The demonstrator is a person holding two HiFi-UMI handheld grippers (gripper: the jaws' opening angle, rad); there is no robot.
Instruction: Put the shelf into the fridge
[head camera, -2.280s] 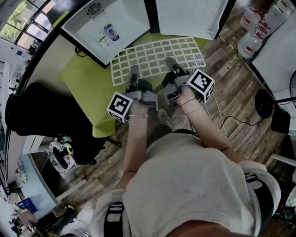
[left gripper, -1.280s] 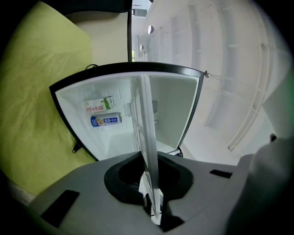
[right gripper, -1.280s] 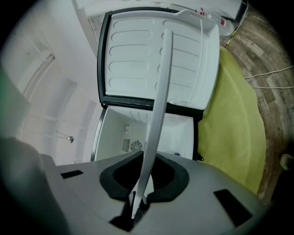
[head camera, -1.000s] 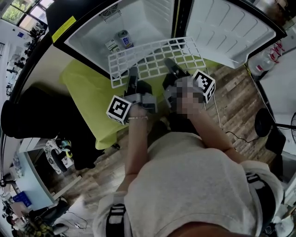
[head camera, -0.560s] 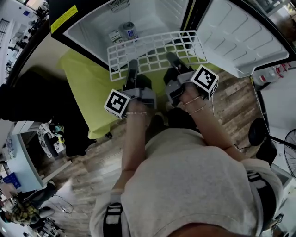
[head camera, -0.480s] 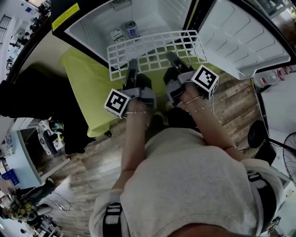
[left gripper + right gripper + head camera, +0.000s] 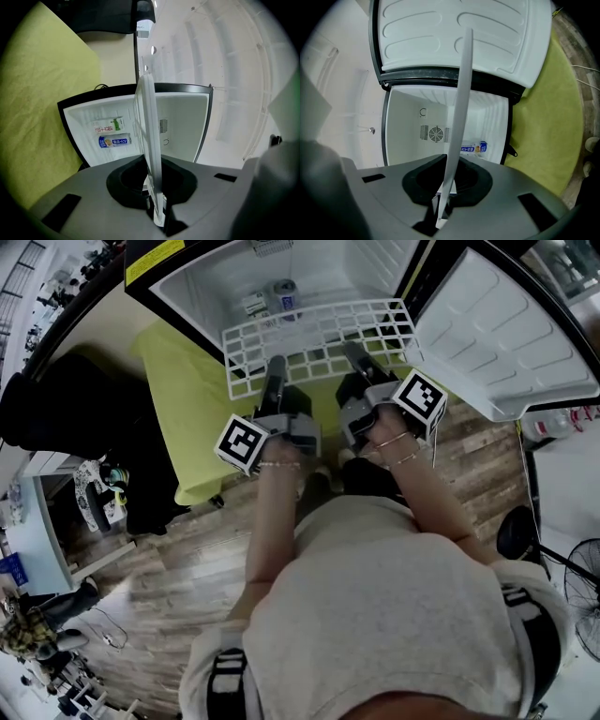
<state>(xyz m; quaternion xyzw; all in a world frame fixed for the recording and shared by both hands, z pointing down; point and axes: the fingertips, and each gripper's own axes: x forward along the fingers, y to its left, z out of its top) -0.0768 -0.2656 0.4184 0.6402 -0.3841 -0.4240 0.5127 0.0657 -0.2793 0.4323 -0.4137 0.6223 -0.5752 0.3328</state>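
Green mat far L, on floor in front of fridge. L gripper clamped on near edge of shelf, R gripper same, further along. Two spaced grips prob to keep the grid level for entry. Shelf in air at fridge mouth, not yet seated. Door swung open at R. Count: 1 shelf, 2 grippers, 1 can + 1 carton inside.

Fridge top cut off at the frame edge, can and possibly a carton inside it, print unreadable.
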